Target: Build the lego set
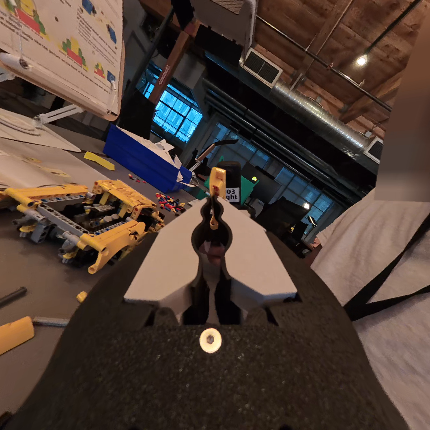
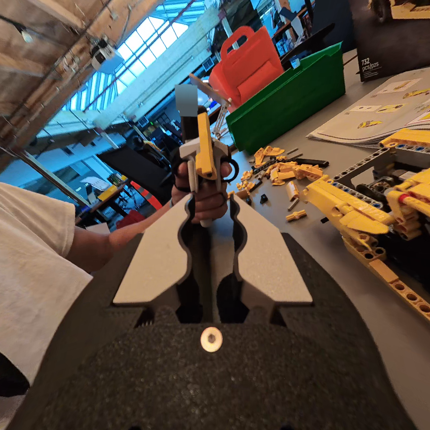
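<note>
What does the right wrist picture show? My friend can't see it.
The right gripper is open and empty, facing the left gripper, which grips a yellow piece in the air. A half-built yellow car and loose yellow pieces lie on the table.

We see a dim, warm interior; blue daylight glows through the windows [image 1: 176,116], a ceiling lamp [image 1: 361,61] flares, fisheye bends the edges, and the instruction sheet [image 1: 62,46] is blurred.
</note>
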A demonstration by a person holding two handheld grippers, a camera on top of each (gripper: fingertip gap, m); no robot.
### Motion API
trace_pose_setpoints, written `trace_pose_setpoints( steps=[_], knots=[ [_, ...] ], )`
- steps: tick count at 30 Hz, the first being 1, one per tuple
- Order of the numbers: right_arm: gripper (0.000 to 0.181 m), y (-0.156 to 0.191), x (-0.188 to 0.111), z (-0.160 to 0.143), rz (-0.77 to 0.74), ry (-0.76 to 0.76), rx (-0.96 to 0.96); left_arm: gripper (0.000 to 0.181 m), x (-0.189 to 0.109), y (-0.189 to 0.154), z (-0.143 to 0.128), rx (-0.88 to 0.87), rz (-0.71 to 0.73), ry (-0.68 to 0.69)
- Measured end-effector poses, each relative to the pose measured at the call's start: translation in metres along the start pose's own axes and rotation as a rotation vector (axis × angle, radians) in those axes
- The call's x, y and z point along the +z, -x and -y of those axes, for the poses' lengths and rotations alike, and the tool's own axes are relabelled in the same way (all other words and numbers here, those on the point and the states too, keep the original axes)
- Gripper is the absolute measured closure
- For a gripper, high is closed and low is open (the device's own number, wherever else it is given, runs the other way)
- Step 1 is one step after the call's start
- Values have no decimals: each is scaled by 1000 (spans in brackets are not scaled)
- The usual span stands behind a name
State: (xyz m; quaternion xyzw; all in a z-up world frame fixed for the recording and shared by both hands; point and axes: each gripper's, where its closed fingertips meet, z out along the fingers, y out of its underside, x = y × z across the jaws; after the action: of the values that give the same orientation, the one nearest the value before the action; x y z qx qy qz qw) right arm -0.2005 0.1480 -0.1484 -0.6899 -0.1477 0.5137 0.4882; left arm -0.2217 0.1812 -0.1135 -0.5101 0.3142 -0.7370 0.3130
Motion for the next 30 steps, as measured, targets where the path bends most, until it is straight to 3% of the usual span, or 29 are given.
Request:
trace_pose_setpoints(
  steps=[11,14,16,21,24,26,30],
  knots=[
    [155,9,7,-7,-43,48,-200,180,1,-5,0,-25,-35,-3],
    [153,11,4,2,-83,4,-299,180,3,-17,-8,-94,-130,51],
    [153,24,2,4,-24,-21,-337,181,4,-28,-14,-190,-231,89],
    [150,58,4,-6,217,21,-236,181,4,-38,-26,-298,-329,174],
    [145,53,7,-13,240,73,-124,181,8,-41,-46,-311,-337,289],
    [157,51,4,-16,275,107,-20,181,9,-43,-53,-274,-335,337],
    [163,33,5,-25,230,165,88,181,8,-29,-64,-237,-244,406]
  ],
)
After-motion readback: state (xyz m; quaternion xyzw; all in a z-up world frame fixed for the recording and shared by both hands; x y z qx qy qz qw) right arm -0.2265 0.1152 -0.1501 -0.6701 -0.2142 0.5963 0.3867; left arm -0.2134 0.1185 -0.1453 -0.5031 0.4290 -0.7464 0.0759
